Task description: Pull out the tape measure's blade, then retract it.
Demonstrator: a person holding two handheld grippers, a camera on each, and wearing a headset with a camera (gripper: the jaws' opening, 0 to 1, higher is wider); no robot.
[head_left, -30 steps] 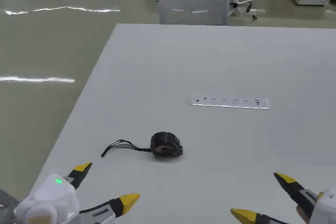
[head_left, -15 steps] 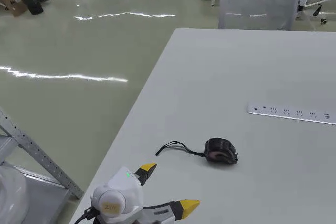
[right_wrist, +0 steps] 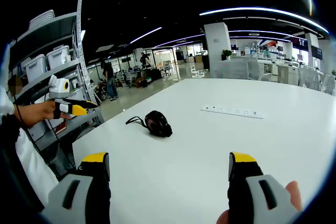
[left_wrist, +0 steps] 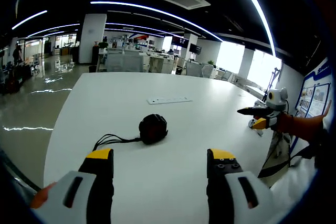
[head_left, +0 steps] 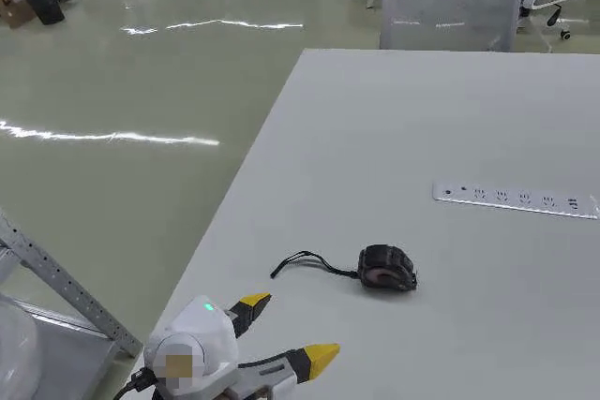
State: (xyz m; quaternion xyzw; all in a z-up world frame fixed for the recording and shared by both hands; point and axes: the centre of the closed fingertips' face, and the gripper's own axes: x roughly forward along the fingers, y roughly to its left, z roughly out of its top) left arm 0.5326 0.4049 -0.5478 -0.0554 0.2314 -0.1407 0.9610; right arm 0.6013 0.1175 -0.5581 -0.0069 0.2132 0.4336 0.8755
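the tape measure (head_left: 387,267) lies by itself on the white table (head_left: 394,119), near the left edge and nearer the person than the power strip (head_left: 514,200), with neither tool touching it; the left gripper (head_left: 289,329) hovers low over the table's near corner, its yellow-tipped jaws spread wide with nothing between them, and it looks to me like a hand held ready before a reach; in the left gripper view the tape measure sits straight ahead between the two jaws, so the tool seems lined up on it on purpose; the right gripper (right_wrist: 169,157) is likewise released, jaws well apart and empty, and is held off to the other side and well clear, which suits a job needing one tool to steady the case and the other to draw the blade; from the pictures i would say nothing of the task is begun yet; as for the thing itself, it is a small dark rounded case, resting low on the table with a duller reddish face turned toward the person, and a thin black wrist strap (head_left: 305,262) trails from it in a loose loop toward the table's left edge; no blade shows outside the case, so i judge it fully wound in; the hook end is too small to make out
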